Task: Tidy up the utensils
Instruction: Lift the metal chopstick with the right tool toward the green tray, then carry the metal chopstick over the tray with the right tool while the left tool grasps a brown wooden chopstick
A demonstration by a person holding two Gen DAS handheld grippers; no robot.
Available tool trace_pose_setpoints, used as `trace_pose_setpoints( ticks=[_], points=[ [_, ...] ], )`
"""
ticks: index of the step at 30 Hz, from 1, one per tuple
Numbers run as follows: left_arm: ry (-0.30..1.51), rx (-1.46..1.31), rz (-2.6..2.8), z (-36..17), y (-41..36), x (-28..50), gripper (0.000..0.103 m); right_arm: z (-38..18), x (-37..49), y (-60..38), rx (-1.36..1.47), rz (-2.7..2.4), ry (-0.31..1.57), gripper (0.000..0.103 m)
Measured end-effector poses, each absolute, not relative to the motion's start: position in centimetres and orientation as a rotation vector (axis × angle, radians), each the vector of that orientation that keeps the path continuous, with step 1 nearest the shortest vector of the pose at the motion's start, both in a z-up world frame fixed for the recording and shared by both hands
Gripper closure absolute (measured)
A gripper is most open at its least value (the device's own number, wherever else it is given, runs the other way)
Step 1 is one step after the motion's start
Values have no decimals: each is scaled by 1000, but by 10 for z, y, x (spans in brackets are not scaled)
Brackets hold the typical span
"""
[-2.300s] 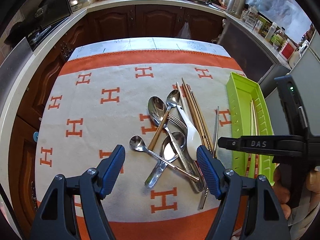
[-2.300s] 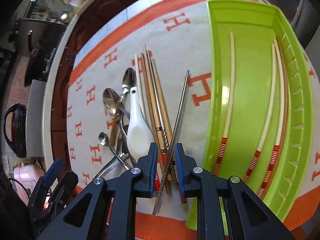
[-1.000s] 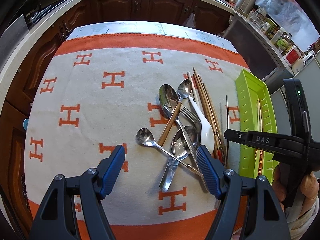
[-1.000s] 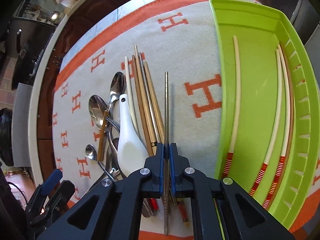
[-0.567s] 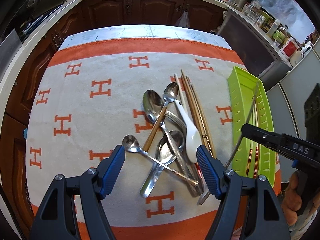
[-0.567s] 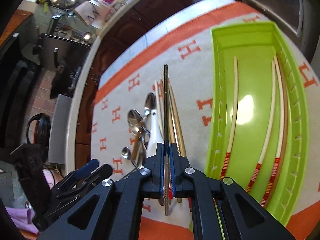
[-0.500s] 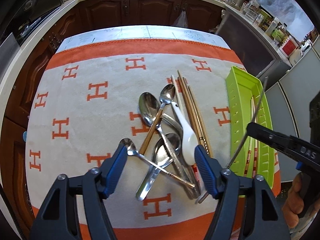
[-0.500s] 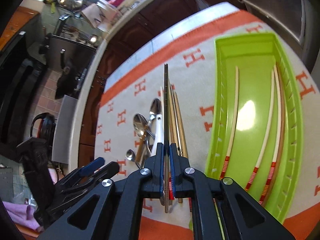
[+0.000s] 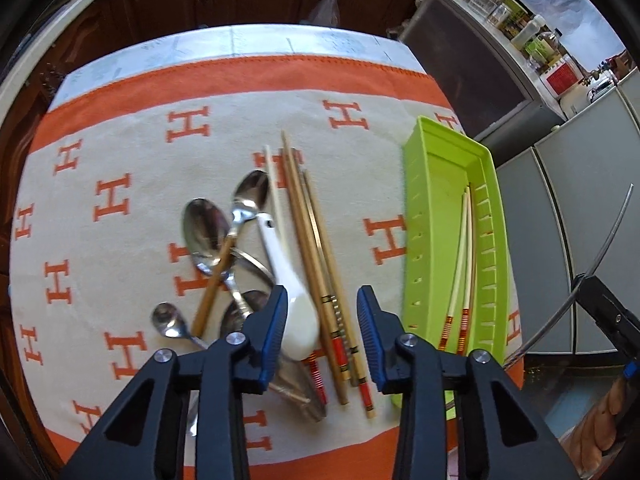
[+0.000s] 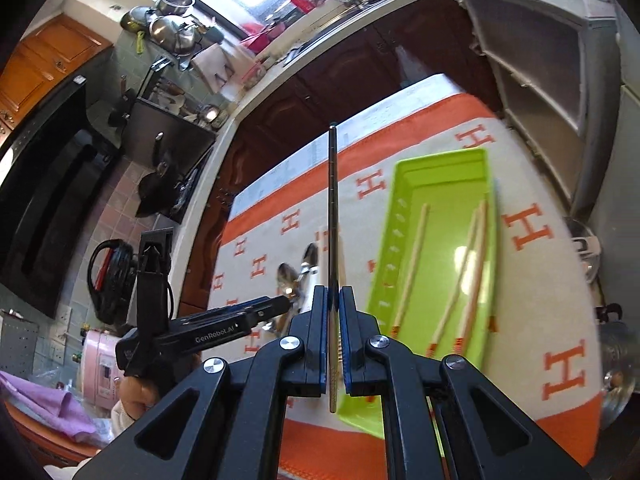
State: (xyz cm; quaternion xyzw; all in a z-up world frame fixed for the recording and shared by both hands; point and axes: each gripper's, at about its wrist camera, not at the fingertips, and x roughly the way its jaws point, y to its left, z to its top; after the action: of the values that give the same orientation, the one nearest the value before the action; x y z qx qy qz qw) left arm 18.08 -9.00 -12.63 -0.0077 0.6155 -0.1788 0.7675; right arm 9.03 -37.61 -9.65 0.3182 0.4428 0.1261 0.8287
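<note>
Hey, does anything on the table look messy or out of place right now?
Yes. The spoons, a white soup spoon and chopsticks lie crossed in a loose pile on the cloth, outside the green tray, which holds only a few chopsticks. Nothing looks spilled or broken.

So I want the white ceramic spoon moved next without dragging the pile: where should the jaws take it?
Grip the white ceramic spoon by its slim handle, coming from above with jaws across it. The handle lies flat and looks clear on top; the bowl is wide and crowded by chopsticks and metal spoons.
</note>
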Motion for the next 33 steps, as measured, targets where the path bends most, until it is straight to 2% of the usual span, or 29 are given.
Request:
trace_pose_setpoints(
  ticks=[3, 7, 13, 19, 33],
  points=[
    [1383, -16, -388, -140, -106, 190, 81, -102, 91, -403, 657, 200, 982, 98],
    [1436, -11, -369, -161, -122, 200, 87, -122, 105, -413, 619, 145, 1048, 98],
    [1478, -18, -345, -182, -134, 205, 89, -159, 129, -414, 578, 72, 1159, 97],
    [1493, -4, -310, -196, -140, 211, 89, -178, 142, -408, 609, 62, 1177, 97],
    [1531, 49, -309, -208, -158, 212, 90, -181, 143, -398, 610, 56, 1177, 96]
  ],
)
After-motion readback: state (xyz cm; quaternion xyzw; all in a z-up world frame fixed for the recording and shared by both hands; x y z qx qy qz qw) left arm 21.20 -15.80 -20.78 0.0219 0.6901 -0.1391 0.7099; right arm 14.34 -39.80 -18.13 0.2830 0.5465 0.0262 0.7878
